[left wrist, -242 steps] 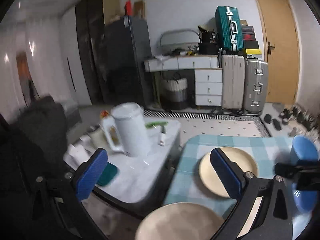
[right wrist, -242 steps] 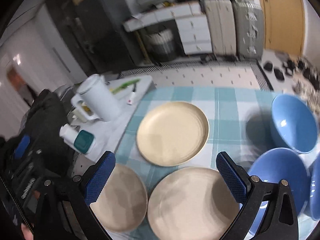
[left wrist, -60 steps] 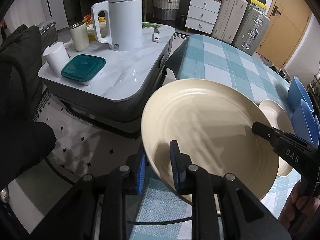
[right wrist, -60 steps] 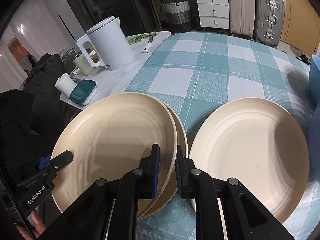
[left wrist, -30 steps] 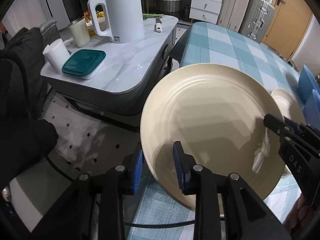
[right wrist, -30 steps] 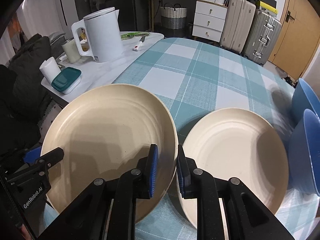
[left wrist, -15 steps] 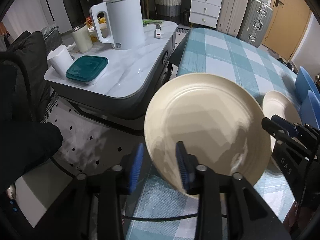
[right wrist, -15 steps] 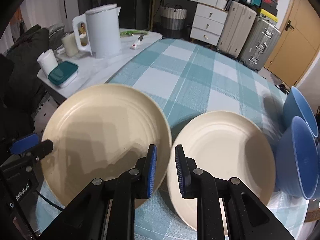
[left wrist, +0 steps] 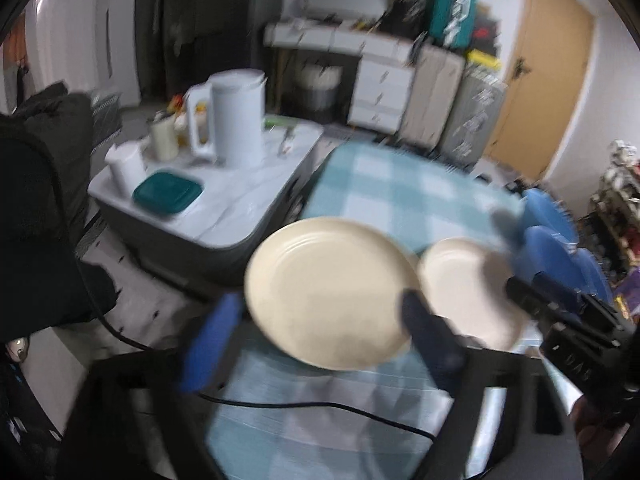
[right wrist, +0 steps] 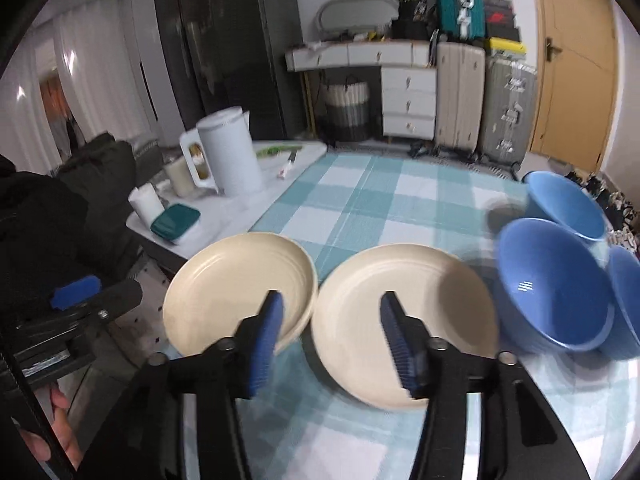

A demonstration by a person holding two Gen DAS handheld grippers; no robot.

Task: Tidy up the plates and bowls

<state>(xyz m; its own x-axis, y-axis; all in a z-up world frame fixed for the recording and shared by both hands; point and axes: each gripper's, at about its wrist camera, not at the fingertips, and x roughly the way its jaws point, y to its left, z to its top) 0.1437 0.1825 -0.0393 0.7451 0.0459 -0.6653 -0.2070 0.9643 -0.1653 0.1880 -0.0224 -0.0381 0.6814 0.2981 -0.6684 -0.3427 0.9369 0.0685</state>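
**Ahead of both grippers: plate and bowl count**

Ahead of the left gripper [left wrist: 320, 336], jaws opening with nothing pinched, sits a stack of cream plates [right wrist: 240, 286]: two rims show, round, matte, faintly ringed. Beyond the right gripper [right wrist: 330, 338], jaws also opening and empty, lies one single cream plate [right wrist: 404, 320], flat, just beside the stack. Right of that gripper stand three blue bowls [right wrist: 554, 286], smooth, deep, clustered together. All rest on a teal-and-white checked tablecloth [right wrist: 372, 200].
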